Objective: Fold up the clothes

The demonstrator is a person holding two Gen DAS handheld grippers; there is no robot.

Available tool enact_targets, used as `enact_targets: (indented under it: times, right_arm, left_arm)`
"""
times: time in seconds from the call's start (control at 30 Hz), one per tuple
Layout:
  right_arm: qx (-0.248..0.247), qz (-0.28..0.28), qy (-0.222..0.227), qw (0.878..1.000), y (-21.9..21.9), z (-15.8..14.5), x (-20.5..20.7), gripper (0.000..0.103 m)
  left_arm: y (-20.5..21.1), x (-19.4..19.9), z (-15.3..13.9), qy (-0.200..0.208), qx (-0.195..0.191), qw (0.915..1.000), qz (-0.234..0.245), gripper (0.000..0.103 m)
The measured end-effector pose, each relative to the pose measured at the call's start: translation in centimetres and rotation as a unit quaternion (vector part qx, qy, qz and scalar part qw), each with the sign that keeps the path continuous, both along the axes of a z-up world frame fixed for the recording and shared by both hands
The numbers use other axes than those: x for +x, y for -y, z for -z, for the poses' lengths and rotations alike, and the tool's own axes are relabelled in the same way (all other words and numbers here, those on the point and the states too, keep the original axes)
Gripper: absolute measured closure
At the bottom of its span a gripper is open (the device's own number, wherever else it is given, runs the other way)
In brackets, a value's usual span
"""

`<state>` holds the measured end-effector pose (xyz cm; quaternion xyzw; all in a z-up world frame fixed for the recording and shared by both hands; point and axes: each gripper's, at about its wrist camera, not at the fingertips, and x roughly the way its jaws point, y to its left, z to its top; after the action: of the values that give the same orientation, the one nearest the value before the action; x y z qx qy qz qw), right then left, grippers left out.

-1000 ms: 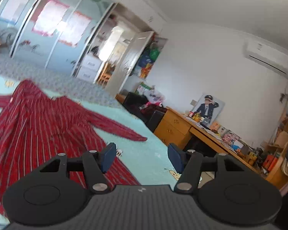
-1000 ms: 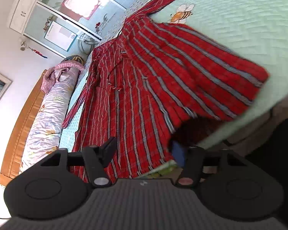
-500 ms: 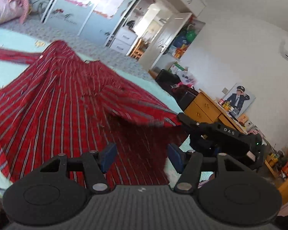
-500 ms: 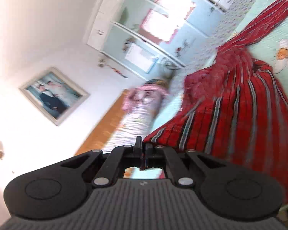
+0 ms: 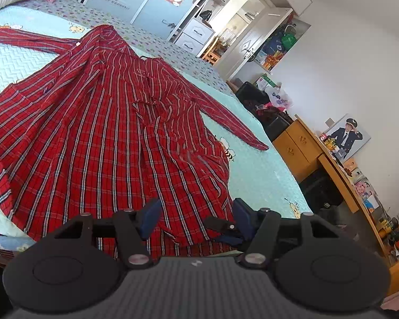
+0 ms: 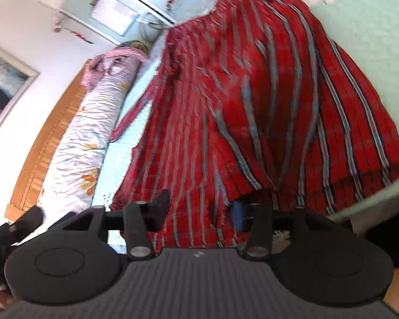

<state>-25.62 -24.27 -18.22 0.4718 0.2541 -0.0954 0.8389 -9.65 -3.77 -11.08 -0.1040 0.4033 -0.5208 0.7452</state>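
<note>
One red striped shirt [image 5: 98,138] is lying spread across the bed [image 5: 255,175], its near hem hanging over the edge below me. Half a second ago my right claw [image 6: 199,212] was clamped on that hem and lifting it; its jaws have just been opening, and the cloth is now lying loose between them. My left claw [image 5: 196,216] is hovering lower than before, jaws standing apart, gripping nothing. Two sleeves are showing.

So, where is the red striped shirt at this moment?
The red striped shirt lies spread on the light blue quilted bedspread, sleeves out, its hem at the near bed edge, just ahead of both grippers in each wrist view.
</note>
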Motion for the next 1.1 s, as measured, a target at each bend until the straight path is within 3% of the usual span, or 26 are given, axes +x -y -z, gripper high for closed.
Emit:
enact_targets:
  times: [0.07, 0.2, 0.47, 1.1]
  right_arm:
    - [-0.024, -0.007, -0.022, 0.999, -0.2, -0.6, 0.3, 0.052]
    - [-0.116, -0.031, -0.082, 0.989, -1.4, -1.6, 2.0, 0.052]
    - [-0.210, -0.058, -0.117, 0.969, -3.1, -3.9, 4.1, 0.052]
    - [-0.250, -0.078, -0.152, 0.953, -4.4, -4.5, 4.5, 0.051]
  left_arm:
    - [0.6, 0.1, 0.4, -0.003, 0.006, 1.0000, 0.003, 0.041]
    - [1.7, -0.1, 0.8, 0.005, 0.025, 0.9996, 0.013, 0.041]
    - [3.0, -0.7, 1.3, 0.039, 0.067, 0.9970, 0.007, 0.041]
    - [4.3, -0.9, 2.1, 0.052, 0.104, 0.9932, 0.005, 0.041]
